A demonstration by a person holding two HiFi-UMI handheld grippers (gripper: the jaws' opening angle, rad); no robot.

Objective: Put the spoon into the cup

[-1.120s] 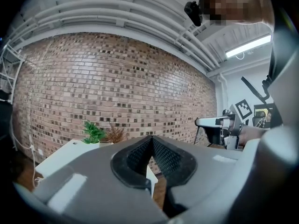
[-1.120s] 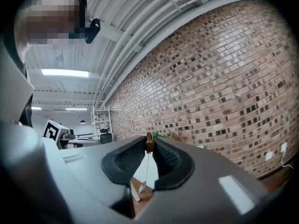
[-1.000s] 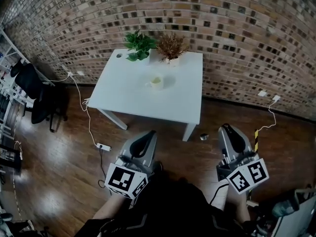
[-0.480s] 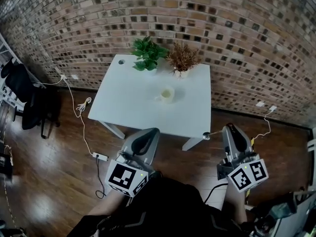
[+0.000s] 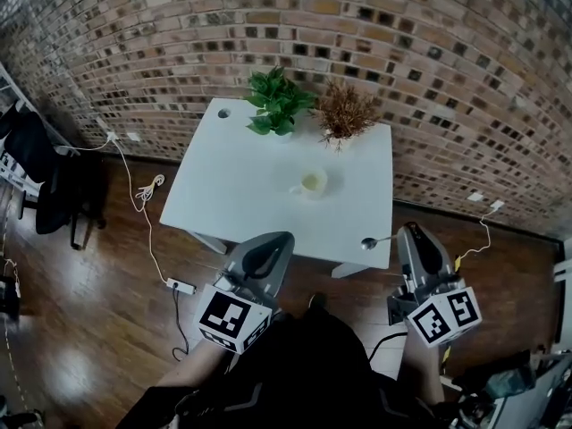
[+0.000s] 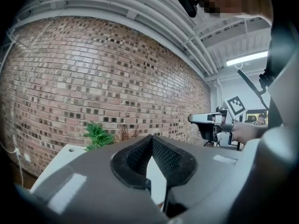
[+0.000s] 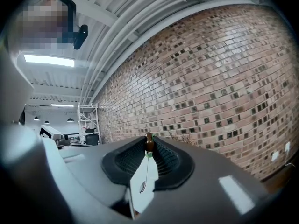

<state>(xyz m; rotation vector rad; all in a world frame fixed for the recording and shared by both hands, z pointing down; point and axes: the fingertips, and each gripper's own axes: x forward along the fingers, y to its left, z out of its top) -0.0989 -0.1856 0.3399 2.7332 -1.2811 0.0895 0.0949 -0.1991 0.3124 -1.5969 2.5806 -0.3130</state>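
Note:
A pale cup [image 5: 313,183] stands near the middle of the white table [image 5: 232,177]. My right gripper [image 5: 408,231] is at the table's near right corner, shut on the spoon [image 5: 370,242]. The spoon's handle is pinched at the jaw tips, and its bowl points left over the table's front edge. In the right gripper view only a small brown end of the spoon [image 7: 149,144] shows between the pads. My left gripper [image 5: 275,238] hangs just before the table's front edge, its pads [image 6: 159,154] meeting at the tip with nothing between them. The left gripper view also shows the right gripper [image 6: 202,119].
A green plant [image 5: 277,103] and a dried brown plant [image 5: 345,111] stand at the table's far edge against the brick wall. A dark chair [image 5: 55,175] is at the left. A power strip [image 5: 180,286] and cables lie on the wooden floor.
Both grippers have come forward to the table. The spoon's bowl, which was over the floor, now reaches over the table's front edge. The cup stays where it was.

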